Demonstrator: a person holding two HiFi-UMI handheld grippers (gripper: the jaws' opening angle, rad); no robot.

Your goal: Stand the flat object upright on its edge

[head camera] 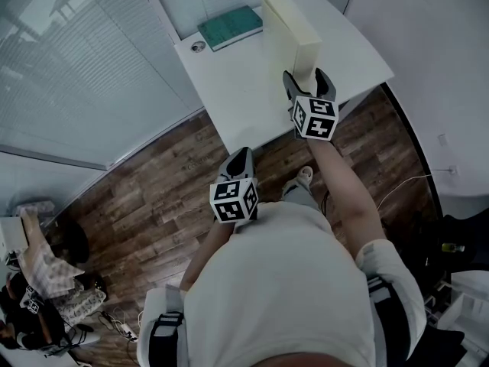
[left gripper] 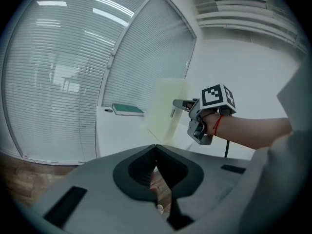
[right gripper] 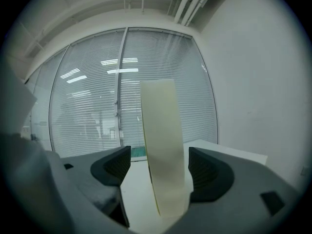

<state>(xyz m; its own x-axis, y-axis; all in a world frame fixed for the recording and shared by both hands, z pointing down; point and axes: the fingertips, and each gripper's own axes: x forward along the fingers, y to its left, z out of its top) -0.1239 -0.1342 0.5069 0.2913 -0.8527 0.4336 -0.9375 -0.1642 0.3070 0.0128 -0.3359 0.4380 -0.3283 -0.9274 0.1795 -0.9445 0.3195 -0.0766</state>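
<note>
A cream flat box (head camera: 290, 29) stands upright on its long edge on the white table (head camera: 244, 90). My right gripper (head camera: 306, 79) reaches its near end from the table's front edge. In the right gripper view the box (right gripper: 163, 145) rises between the open jaws of the right gripper (right gripper: 159, 165), with a clear gap on the left side and the right pad (right gripper: 207, 167) close against it. The left gripper view shows the box (left gripper: 165, 111) and the right gripper (left gripper: 183, 104) from the side. My left gripper (head camera: 241, 155) hangs shut and empty over the floor, its jaw tips (left gripper: 156, 147) together.
A green book (head camera: 231, 27) lies at the table's far left corner, by a small round fitting (head camera: 199, 47). Glass walls with blinds (head camera: 84, 67) stand to the left. Wooden floor (head camera: 153, 197) lies below, with bags and cables (head camera: 53, 281) at the lower left.
</note>
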